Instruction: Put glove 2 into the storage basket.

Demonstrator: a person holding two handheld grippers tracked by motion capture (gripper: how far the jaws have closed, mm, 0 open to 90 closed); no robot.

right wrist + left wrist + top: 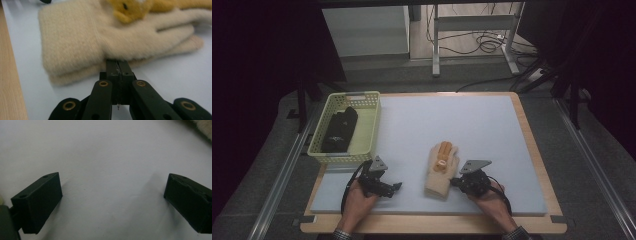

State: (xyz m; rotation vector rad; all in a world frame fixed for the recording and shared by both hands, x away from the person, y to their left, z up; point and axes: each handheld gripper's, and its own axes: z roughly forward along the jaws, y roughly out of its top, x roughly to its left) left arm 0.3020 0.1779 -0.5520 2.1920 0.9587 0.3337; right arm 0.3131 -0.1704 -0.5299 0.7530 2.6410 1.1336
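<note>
- Right now my right claw (117, 62) has its jaws pressed together at the near edge of the cream gloves (75, 42), which lie stacked as a pair on the grey mat (492, 130) of the table (537, 155), slightly right of the middle.
- Whether a fold of the knit is pinched between the jaws I cannot tell; the tips sit right against the lower glove's side, touching it.
- An orange animal patch (443, 156) decorates the upper glove, towards the fingers.
- My left claw (112, 195) hovers low over bare mat with its jaws wide apart, holding nothing, just left of the gloves.
- Off to the far left stands a pale yellow basket (371, 125) with a black pair of gloves (339, 129) already lying in it.
- I judge this to be the grasping step: getting hold of the cream pair to carry it to the basket.
- The next move calls for a sure grip through both layers, then a lift and a sweep left over the basket's rim, without the upper glove sliding off.
</note>
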